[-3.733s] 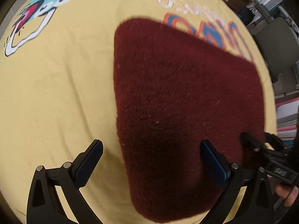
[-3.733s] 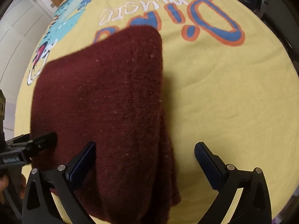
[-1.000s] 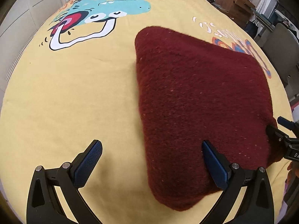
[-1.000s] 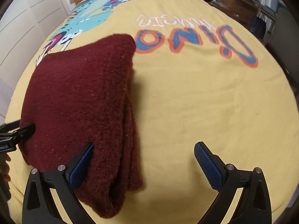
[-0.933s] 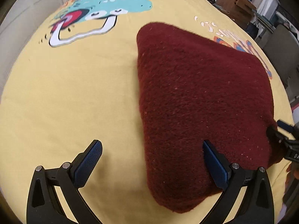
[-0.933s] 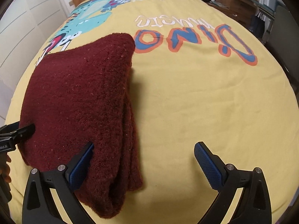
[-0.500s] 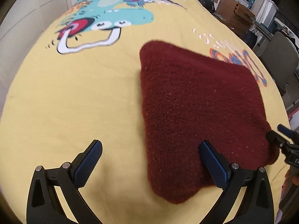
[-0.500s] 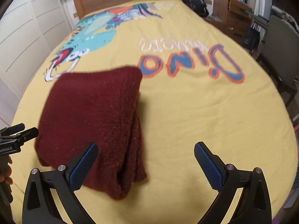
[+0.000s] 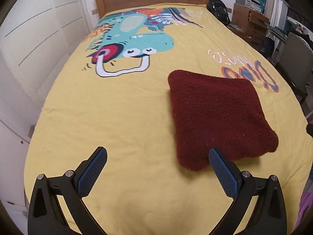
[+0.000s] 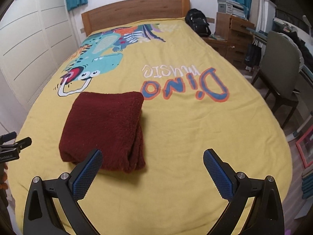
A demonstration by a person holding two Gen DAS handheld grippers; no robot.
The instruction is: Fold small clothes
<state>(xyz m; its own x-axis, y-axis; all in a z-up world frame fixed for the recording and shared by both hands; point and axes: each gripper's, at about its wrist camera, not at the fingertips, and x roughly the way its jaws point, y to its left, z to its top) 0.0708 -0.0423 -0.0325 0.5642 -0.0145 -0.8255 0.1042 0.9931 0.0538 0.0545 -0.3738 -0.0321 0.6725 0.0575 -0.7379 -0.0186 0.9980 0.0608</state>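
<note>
My left tool [image 9: 158, 173] is wide open and holds nothing; the folded maroon garment [image 9: 217, 117] lies on the bed [image 9: 117, 117] at about 1 o'clock from it. From my right tool [image 10: 152, 173], also wide open and empty, it lies at 11 o'clock, equally near.

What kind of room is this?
Most likely a child's bedroom: a bed with a wooden headboard, a yellow dinosaur bedspread and a folded maroon garment lying on it.

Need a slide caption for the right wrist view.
Open right gripper above folded maroon garment on yellow dinosaur bedspread.
</note>
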